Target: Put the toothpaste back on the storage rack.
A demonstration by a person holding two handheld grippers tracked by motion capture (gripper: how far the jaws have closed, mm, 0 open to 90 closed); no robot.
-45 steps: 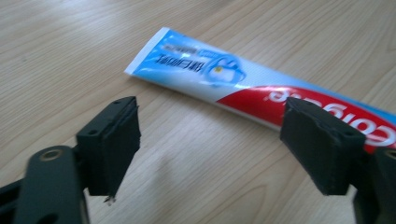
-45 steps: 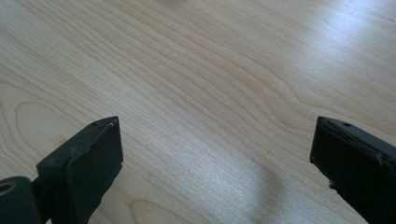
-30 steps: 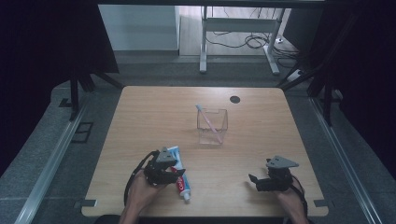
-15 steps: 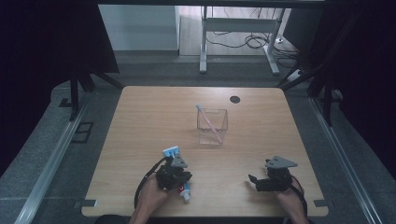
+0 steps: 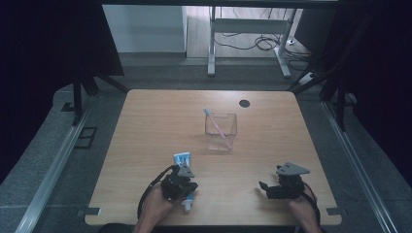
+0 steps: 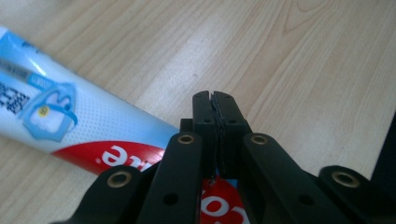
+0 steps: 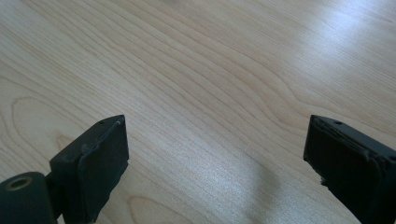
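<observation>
Now my left gripper (image 6: 215,100) has pulled nearer me, jaws pressed together over the tube (image 6: 70,121).
One tube, one cup (image 5: 221,132); right gripper (image 7: 215,163) gapes.

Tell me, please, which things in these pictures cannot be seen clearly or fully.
- Toothpaste tube: in the high view the left gripper covers its middle; in the left gripper view the frame edge cuts off its end, and the jaws hide whether they pinch it.
- Clear cup: in the high view too small to identify the pink stick inside.
</observation>
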